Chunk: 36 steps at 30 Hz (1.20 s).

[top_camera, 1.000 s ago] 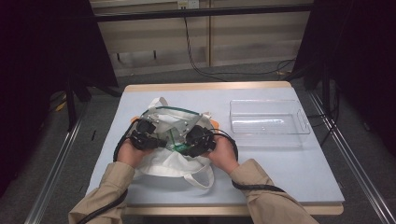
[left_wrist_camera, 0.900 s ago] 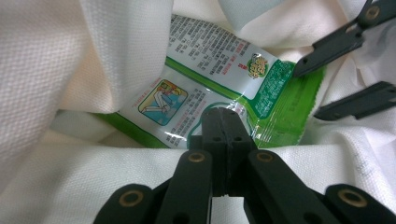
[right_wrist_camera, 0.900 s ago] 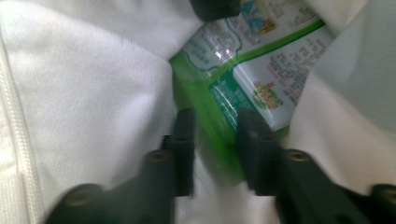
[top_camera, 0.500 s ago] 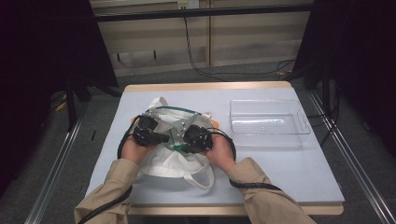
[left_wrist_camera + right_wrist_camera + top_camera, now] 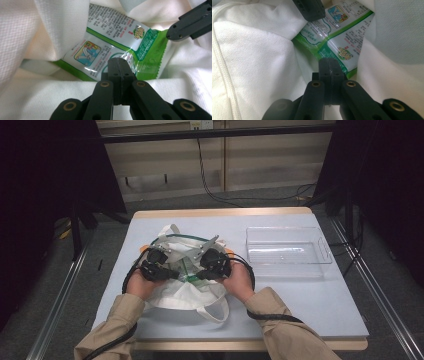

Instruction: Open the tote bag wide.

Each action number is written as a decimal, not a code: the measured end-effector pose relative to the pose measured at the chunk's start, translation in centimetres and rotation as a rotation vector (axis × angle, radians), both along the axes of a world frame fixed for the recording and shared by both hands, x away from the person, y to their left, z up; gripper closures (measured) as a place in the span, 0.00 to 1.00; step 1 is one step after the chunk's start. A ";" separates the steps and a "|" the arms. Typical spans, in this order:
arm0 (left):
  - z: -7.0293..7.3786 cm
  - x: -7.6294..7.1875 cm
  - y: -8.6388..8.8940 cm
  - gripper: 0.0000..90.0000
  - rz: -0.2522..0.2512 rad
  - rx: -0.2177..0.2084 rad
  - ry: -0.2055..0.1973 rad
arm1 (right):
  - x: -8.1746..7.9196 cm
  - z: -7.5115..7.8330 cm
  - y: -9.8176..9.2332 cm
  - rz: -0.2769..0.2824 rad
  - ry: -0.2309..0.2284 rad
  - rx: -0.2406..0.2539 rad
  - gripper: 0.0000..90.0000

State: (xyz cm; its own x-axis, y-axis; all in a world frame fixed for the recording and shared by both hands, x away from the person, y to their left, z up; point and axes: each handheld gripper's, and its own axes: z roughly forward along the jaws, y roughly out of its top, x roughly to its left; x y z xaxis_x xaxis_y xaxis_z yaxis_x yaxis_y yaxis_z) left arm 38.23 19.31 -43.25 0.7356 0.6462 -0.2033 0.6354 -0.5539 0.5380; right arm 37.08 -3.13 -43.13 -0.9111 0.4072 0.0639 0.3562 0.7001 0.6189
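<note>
**Soft packet in a cloth bag**

Green-and-white packet (image 5: 117,37) lies inside the white cloth bag (image 5: 185,292) on the surface (image 5: 300,295). Left tool (image 5: 119,65) and right tool (image 5: 329,65): jaws together; whether they pinch the film, cannot tell. Likely light, limp, slippery; grip a sealed edge.

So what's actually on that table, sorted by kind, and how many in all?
White cloth bag: 1
Green printed packet: 1
Clear plastic tray: 1
Hand-held gripper: 2, left and right
Total: 5
</note>
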 end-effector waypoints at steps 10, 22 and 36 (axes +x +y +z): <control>0.2 -0.3 0.4 1.00 0.000 -0.004 -0.005 | -0.1 -0.3 -0.1 0.017 -0.014 0.008 0.83; 0.0 -0.2 0.2 1.00 0.005 -0.001 -0.003 | -0.3 -1.7 1.1 0.041 -0.081 -0.129 0.93; 0.5 -1.0 1.3 1.00 0.033 -0.027 -0.012 | 0.5 -0.1 0.1 -0.065 0.068 -0.044 1.00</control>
